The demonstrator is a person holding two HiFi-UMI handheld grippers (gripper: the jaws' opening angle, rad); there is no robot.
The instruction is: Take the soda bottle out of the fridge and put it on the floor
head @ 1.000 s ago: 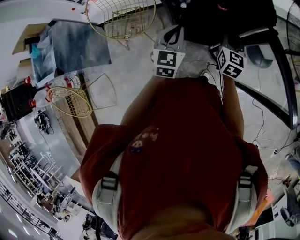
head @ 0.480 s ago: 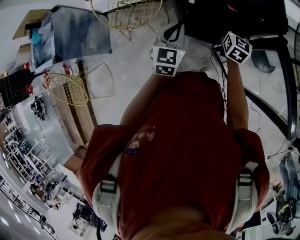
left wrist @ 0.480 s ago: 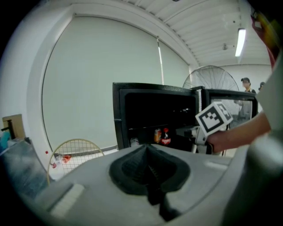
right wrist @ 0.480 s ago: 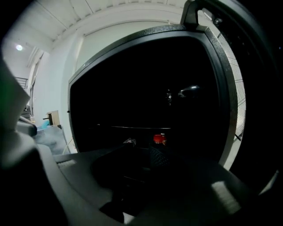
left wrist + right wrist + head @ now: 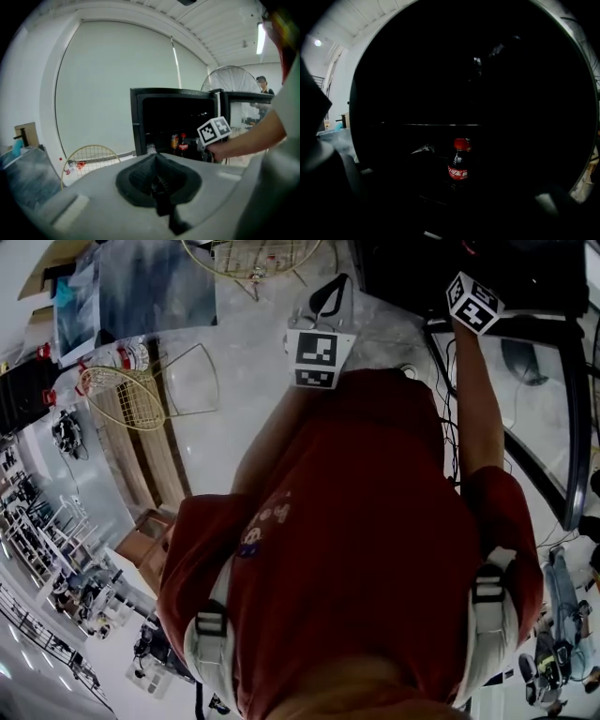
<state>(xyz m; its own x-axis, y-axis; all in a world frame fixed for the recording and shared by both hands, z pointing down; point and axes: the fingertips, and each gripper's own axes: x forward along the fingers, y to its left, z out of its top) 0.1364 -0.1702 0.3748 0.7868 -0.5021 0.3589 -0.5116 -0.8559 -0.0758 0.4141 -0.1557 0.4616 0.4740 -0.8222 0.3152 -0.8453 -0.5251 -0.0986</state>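
Since a second ago the right gripper (image 5: 472,298) has reached away from the left gripper (image 5: 323,315) toward the open fridge (image 5: 403,273), and its jaws have just been opening with nothing between them.

Head view: looking steeply down over a red shirt (image 5: 356,549). Both grippers show at the top by their marker cubes, the left one over pale floor (image 5: 244,381), the right one further ahead at the fridge's dark mouth. A racket (image 5: 117,397) lies on the floor at the left. The bottle does not show here.

Left gripper view: this gripper's dark ribbed jaws sit pressed together, empty. Beyond them the fridge stands open. The bottle (image 5: 183,144), with a red cap, stands upright on a shelf inside, next to another small drink. The right gripper's cube, with a hand (image 5: 225,149) behind it, is just to the right of the bottle and apart from it.

Right gripper view: nearly black, looking into the fridge. The bottle stands upright at the centre, with a red cap and a red label. This gripper's jaws show only as faint grey shapes at the lower left and lower right. They are wide apart, hold nothing, and the bottle is ahead of them, untouched.

The step in hand appears to be the reach for the bottle, with the floor placement not yet begun. The next move likely calls for pushing the right gripper straight in until the bottle's body sits between the pads. After that come closing firmly, lifting it off the shelf and drawing it out upright.
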